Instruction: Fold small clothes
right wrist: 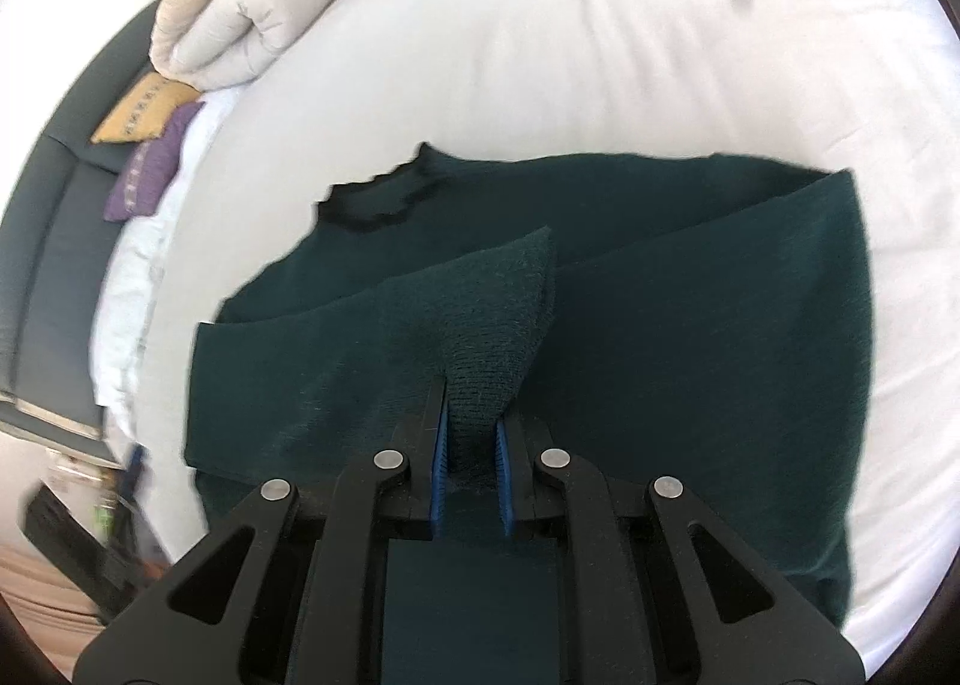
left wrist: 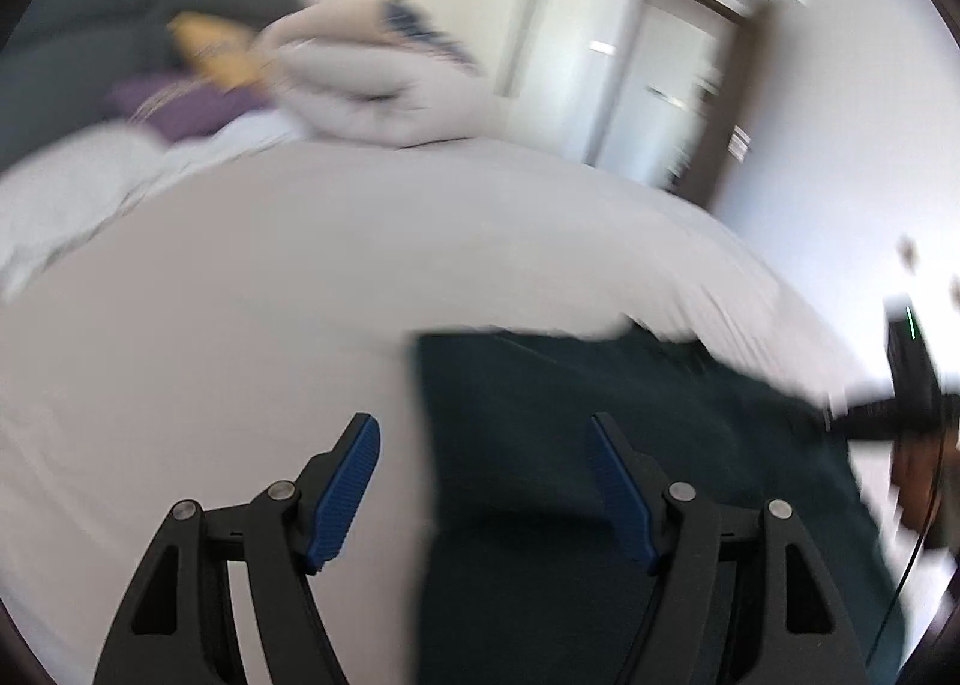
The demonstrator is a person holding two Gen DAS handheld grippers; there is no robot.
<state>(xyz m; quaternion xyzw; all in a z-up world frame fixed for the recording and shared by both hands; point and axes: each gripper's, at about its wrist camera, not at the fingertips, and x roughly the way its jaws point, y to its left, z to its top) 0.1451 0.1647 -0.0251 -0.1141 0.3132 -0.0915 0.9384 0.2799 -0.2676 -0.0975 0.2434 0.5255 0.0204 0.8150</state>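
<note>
Along the far left of our right wrist view runs a dark grey sofa (right wrist: 66, 217), smooth and boxy, with a mustard cushion (right wrist: 144, 105) and a purple cushion (right wrist: 153, 168) leaning at the edge of the bed. Beside them sits a pale folded duvet (right wrist: 252, 18), puffy and rolled, with a blue-striped layer on top. The white bedsheet (right wrist: 600, 54) spreads wide and slightly rumpled — it carries the dark green sweater (right wrist: 690, 337), a ribbed knit with a black scalloped collar, lying flat near the middle of the bed with one side folded over the body.

Our right gripper (right wrist: 471, 439) has its blue ridged pads pressed onto a raised peak of the sweater's knit, pinching it up from the rest.

From the left wrist view, blurred by motion, our left gripper (left wrist: 483, 481) hangs with its fingers spread wide apart — nothing between them — over the sweater's left edge (left wrist: 540, 445), where green cloth meets white sheet. Farther right stands a pale door (left wrist: 672, 84) in a dark frame.
</note>
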